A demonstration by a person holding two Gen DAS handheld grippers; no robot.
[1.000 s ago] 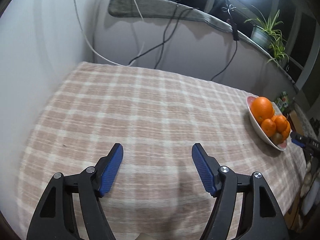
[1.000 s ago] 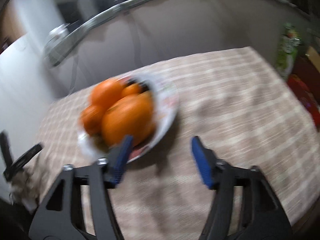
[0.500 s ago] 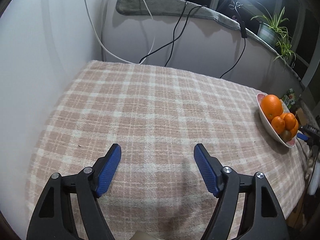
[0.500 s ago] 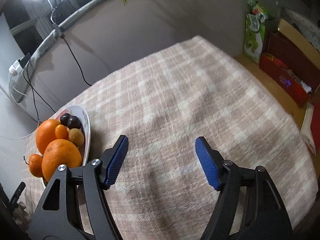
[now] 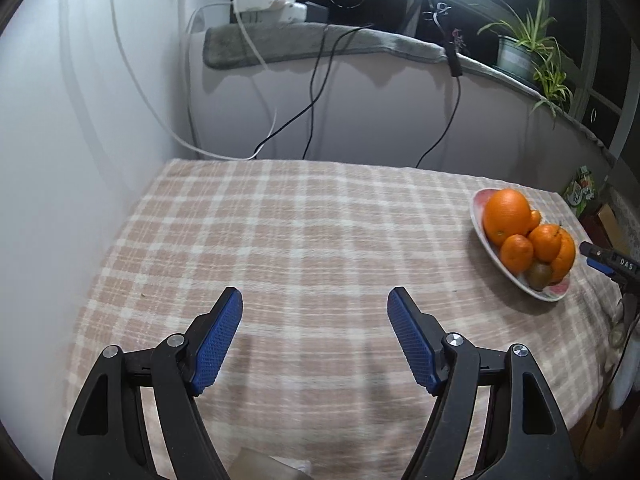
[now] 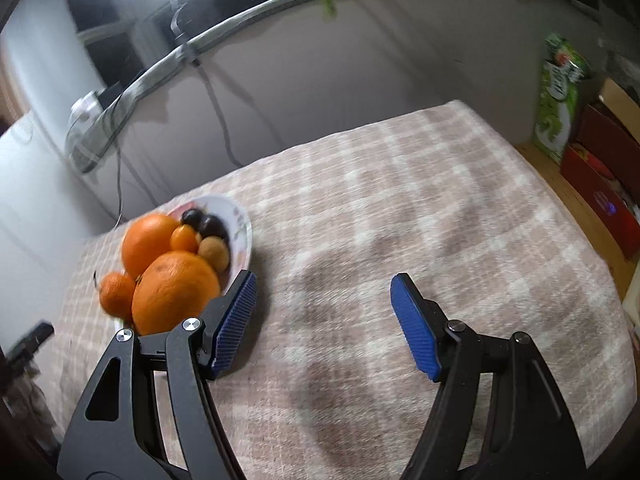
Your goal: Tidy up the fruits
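A white plate (image 5: 480, 200) heaped with oranges (image 5: 506, 216), small mandarins and a kiwi (image 5: 538, 276) stands at the right of the checked table. In the right wrist view the plate (image 6: 240, 220) is at the left, with big oranges (image 6: 176, 292), a kiwi (image 6: 214, 254) and two dark plums (image 6: 210, 226). My left gripper (image 5: 315, 320) is open and empty over the table's middle. My right gripper (image 6: 324, 300) is open and empty, its left finger just right of the plate.
The pink checked tablecloth (image 5: 300, 240) covers the table, with a wall at the left and a low wall with cables (image 5: 312, 96) behind. A green carton (image 6: 560, 92) and red boxes (image 6: 600, 184) stand on the floor past the table's right edge.
The left gripper has tilted up and pulled back, showing more of the wall. The right gripper swung away from the plate, then back towards it. Both stay open.
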